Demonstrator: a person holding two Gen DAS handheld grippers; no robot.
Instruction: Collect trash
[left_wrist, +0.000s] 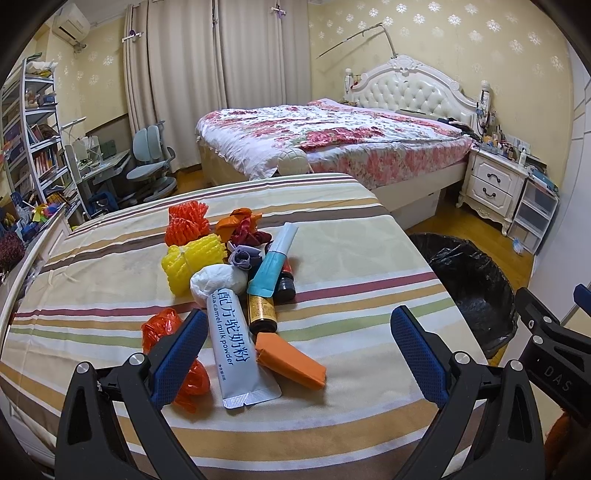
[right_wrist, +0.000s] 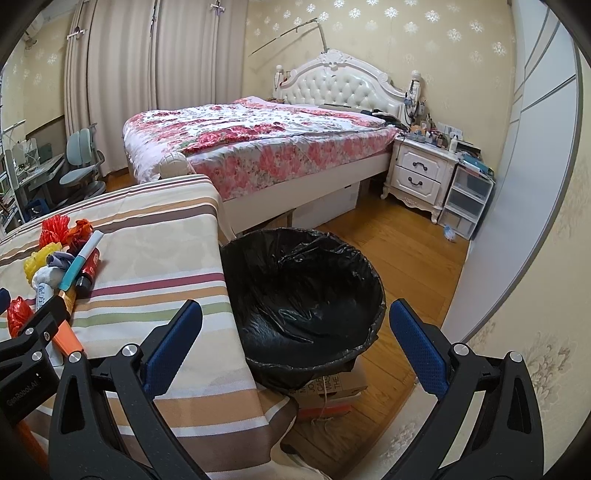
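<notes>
Both grippers empty, trash pile untouched so far

Our left gripper hangs over the striped bench, fingers apart around the milk powder sachet and orange packet. Right gripper, fingers also apart, hovers by the black-lined bin just beside the bench, handy for drops.

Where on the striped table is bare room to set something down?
The striped tablecloth is bare between the trash pile and the edge beside the bin, and along the near edge below the orange packet. Crowded: centre-left, around the milk powder sachet.
</notes>
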